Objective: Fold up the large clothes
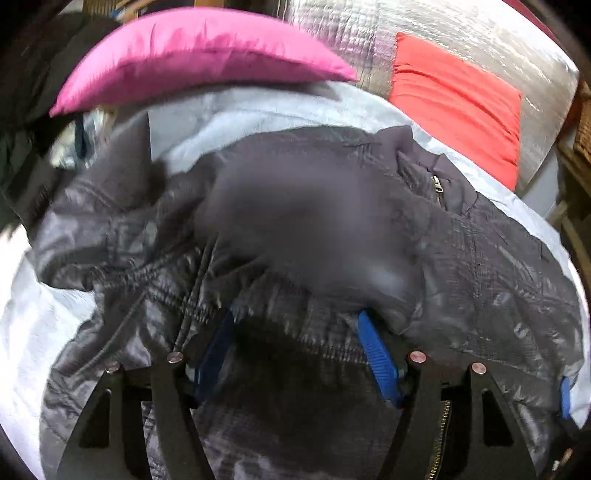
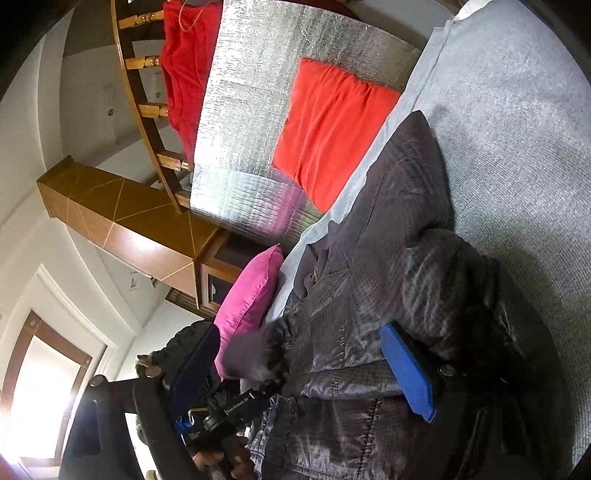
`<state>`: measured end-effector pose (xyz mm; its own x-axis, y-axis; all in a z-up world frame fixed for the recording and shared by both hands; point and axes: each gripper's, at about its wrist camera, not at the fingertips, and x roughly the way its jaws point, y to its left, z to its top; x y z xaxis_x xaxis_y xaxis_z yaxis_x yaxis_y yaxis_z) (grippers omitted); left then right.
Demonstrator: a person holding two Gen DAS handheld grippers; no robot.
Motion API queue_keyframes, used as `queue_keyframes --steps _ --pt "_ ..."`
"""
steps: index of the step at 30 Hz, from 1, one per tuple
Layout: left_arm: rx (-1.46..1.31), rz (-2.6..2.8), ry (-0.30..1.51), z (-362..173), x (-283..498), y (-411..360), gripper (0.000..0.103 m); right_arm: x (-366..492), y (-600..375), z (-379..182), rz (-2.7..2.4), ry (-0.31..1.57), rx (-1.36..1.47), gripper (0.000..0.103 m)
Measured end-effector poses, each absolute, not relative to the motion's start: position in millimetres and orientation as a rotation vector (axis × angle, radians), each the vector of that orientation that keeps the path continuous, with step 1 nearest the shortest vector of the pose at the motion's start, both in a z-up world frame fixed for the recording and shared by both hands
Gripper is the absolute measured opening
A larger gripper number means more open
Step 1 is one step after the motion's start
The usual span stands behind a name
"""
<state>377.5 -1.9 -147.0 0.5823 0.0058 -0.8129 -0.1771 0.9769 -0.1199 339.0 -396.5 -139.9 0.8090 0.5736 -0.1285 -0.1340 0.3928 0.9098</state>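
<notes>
Left gripper (image 1: 295,332): its own camera shows both blue pads spread wide, with dark jacket fabric bunched between and over them — spread, not pinching.
Jacket (image 1: 480,251): dark quilted puffer, crumpled on a pale grey sheet (image 1: 37,332); a pocket zip pull (image 1: 437,181) shows on the right side.
Left view only: a blurred patch covers the jacket's middle; a pink pillow (image 1: 199,55) lies beyond it, an orange-red pillow (image 1: 458,107) on a silver quilted cover (image 1: 461,33).
Right gripper (image 2: 295,369): fingers apart — one blue pad (image 2: 406,369) presses against the jacket, the other dark pad hangs off the bed's edge.
Right view only: the left gripper's body in a hand (image 2: 221,454), a wooden bed frame (image 2: 140,96), red cloth (image 2: 184,74) draped over it, and a bright doorway (image 2: 40,391).
</notes>
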Motion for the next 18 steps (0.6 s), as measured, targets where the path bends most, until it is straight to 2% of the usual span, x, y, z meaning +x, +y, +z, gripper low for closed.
queue_keyframes --steps 5,10,18 --pt "-0.294 0.075 0.936 -144 384 12 0.085 339 -395 -139 0.470 0.464 1.076 0.090" --pt "-0.517 0.027 0.971 -150 391 33 0.085 340 -394 -139 0.470 0.464 1.070 0.090" --pt "-0.786 -0.027 0.907 -144 367 57 0.088 341 -394 -139 0.467 0.465 1.062 0.090"
